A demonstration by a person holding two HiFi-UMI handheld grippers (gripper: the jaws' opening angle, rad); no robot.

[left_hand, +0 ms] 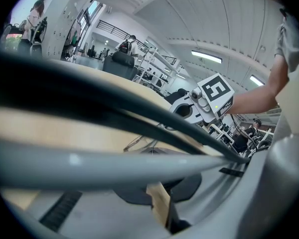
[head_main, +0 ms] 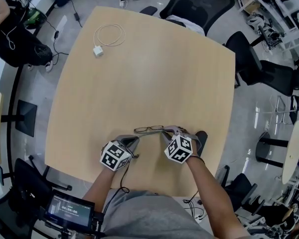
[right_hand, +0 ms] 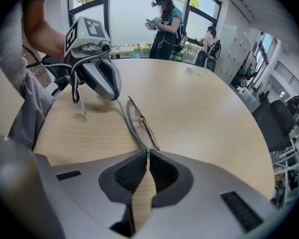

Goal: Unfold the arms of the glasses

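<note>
Thin wire-framed glasses [head_main: 148, 129] lie on the pale wooden table [head_main: 139, 73] near its front edge, between my two grippers. My right gripper [head_main: 165, 131] points steeply down at their right end. In the right gripper view its pads [right_hand: 132, 171] are pinched together on the tip of a thin grey glasses arm [right_hand: 132, 128]. My left gripper [head_main: 135, 139] meets the other end of that arm, and its tip [right_hand: 115, 97] looks closed on it. In the left gripper view, blurred cables cross close to the lens and hide much of the glasses [left_hand: 139, 142].
A white charger with a coiled cable [head_main: 107, 38] lies at the table's far left. Black office chairs [head_main: 199, 4] [head_main: 254, 59] stand round the far and right edges. People stand by the windows [right_hand: 164, 24] beyond the table.
</note>
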